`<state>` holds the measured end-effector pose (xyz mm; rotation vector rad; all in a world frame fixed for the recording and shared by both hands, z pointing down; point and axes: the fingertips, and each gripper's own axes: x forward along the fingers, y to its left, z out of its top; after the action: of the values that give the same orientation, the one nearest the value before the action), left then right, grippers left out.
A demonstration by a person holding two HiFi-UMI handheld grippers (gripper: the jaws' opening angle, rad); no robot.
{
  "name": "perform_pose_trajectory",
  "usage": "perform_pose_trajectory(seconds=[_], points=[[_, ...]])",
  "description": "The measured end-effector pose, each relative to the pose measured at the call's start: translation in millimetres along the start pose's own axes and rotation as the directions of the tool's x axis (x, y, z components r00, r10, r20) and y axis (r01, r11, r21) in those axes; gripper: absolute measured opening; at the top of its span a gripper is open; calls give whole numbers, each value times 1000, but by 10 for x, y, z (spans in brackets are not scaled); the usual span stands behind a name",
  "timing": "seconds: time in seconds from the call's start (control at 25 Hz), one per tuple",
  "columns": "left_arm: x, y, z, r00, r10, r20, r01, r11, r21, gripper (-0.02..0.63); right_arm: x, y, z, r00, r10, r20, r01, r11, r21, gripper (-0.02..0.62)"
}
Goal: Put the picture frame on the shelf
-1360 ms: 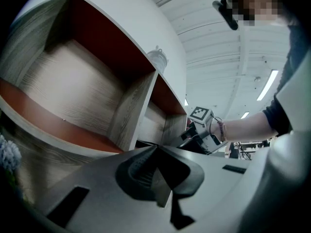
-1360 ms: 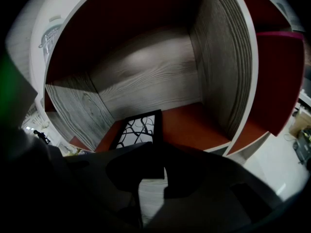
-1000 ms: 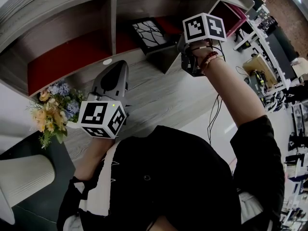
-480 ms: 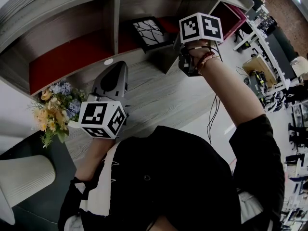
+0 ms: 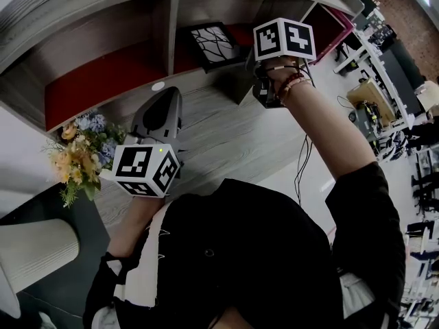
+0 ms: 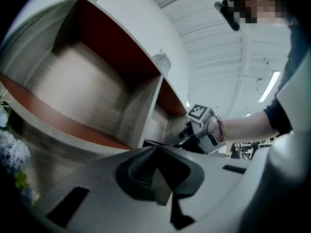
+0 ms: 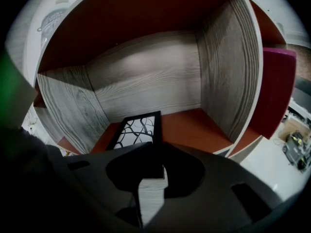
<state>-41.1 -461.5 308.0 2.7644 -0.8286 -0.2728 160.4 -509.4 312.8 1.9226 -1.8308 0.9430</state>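
At the far left a bunch of flowers (image 5: 81, 153) stands on the grey wood ledge (image 5: 226, 142), partly cut off by my left gripper (image 5: 159, 115). That gripper hovers low over the ledge with its jaws pressed together and nothing between them. Behind it is the shelf (image 5: 168, 26); the compartment at the left shows bare red floor. The picture frame (image 7: 136, 129) is in the middle compartment, over its red floor. My right gripper (image 7: 153, 147) is clamped on its near edge, and the jaws hide that edge and the lower corners. I cannot tell whether the frame lies flat or leans back. The right compartment is mostly out of sight behind my wrist.
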Motion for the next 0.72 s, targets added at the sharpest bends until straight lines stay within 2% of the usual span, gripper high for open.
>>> perform_pose_trajectory(seconds=[0.72], points=[[-22,42,-35,1000,9,-7,-9,1000,-8,12,20,-15,-2,1000,2,2,-3,1000,27,77]])
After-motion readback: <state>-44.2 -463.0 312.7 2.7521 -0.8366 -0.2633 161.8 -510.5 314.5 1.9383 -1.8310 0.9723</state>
